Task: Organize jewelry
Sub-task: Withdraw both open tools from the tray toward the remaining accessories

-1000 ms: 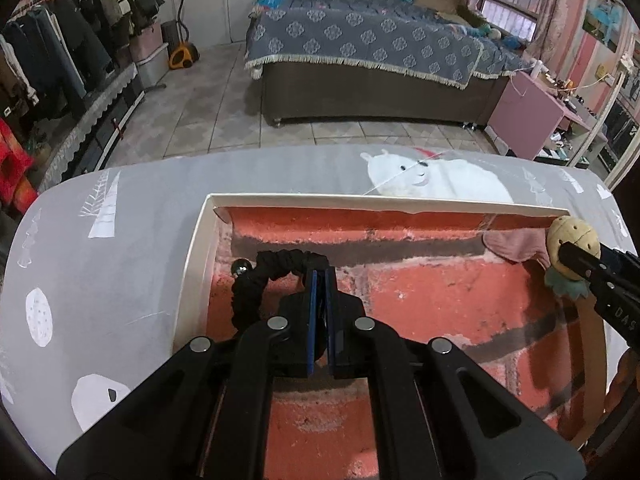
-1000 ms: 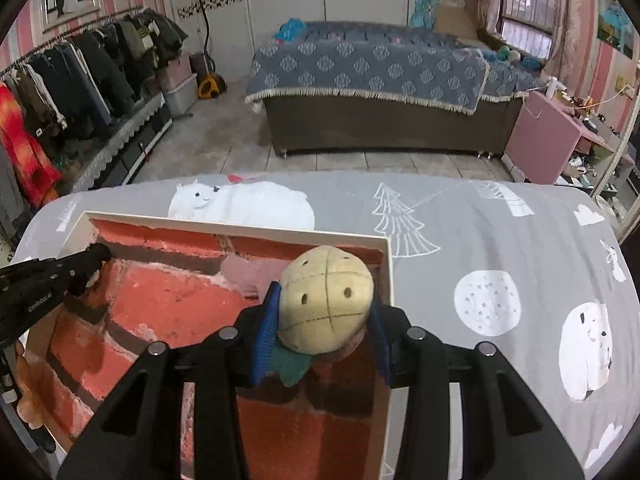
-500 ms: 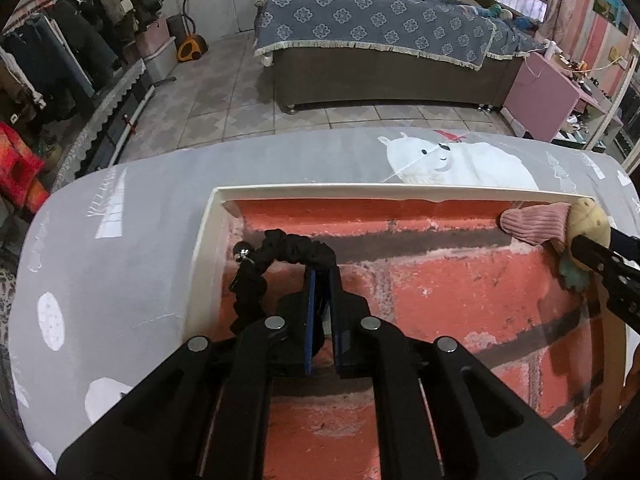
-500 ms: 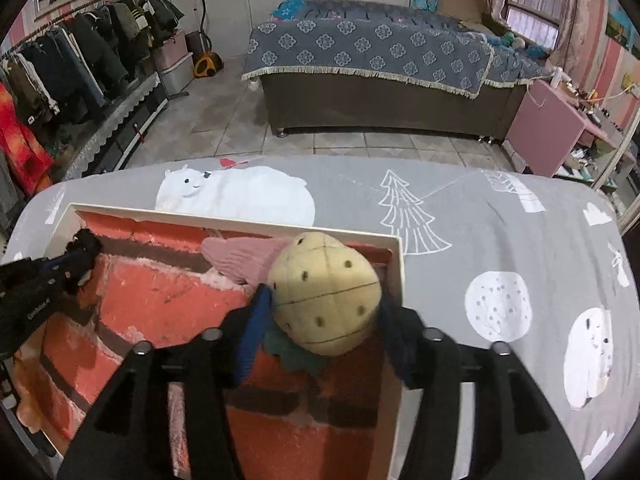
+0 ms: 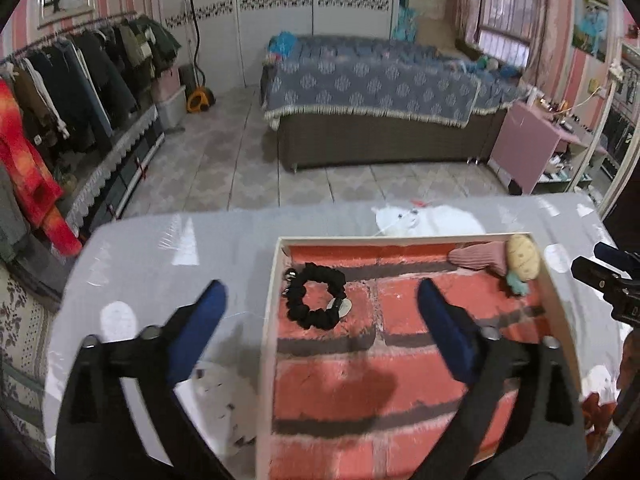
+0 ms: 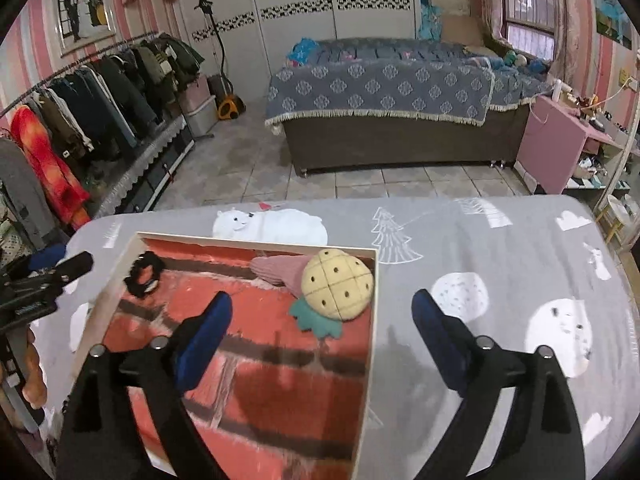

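Note:
A shallow cream-rimmed tray (image 5: 274, 280) with a red brick-pattern floor lies on the grey table. A black scrunchie (image 5: 316, 302) lies in its far left corner; it also shows in the right wrist view (image 6: 143, 273). A plush pineapple with a pink knitted part (image 6: 335, 290) lies in the tray's far right corner, also seen in the left wrist view (image 5: 520, 258). My left gripper (image 5: 320, 312) is open and empty, above and behind the scrunchie. My right gripper (image 6: 322, 318) is open and empty, behind the pineapple, straddling the tray's right rim (image 6: 370, 340).
The grey tablecloth (image 6: 500, 264) with white bear and tree prints covers the table. Beyond its far edge are a tiled floor, a bed (image 6: 384, 92), a clothes rack (image 6: 80, 120) on the left and a pink desk (image 6: 560, 148) on the right.
Both grippers opened and drew back and up. The left let go of the black scrunchie, the right let go of the plush pineapple; both items now lie in the tray.

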Demonstrator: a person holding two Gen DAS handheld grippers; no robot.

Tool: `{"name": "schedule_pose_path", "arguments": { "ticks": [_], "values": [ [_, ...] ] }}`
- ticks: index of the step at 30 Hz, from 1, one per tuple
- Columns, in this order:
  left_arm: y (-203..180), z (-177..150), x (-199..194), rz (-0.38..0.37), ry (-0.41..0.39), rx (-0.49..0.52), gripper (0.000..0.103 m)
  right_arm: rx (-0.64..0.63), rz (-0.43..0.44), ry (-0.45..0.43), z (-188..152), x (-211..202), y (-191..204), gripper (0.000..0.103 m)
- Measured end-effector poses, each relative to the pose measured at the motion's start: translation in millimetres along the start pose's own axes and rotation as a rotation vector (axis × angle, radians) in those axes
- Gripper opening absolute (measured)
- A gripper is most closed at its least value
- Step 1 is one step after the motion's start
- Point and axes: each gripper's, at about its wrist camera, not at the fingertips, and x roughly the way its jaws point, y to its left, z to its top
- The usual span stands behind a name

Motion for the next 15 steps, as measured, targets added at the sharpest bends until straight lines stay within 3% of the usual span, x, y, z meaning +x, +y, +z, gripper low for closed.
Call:
{"name": "schedule_pose_path", "arguments": {
  "ticks": [6, 15],
  "values": [
    [6.1, -16.2, -54.1, 0.010, -0.061, 0.032, 0.098, -0.026, -0.028, -0.036, -14.9, -45.2, -7.5, 0.094],
    [18.7, -55.0, -95.5, 0.010, -0.062, 0.038, 0.098, -0.049, -0.091, -0.059, -51.7, -94.0, -19.6, 0.096]
  ]
}}
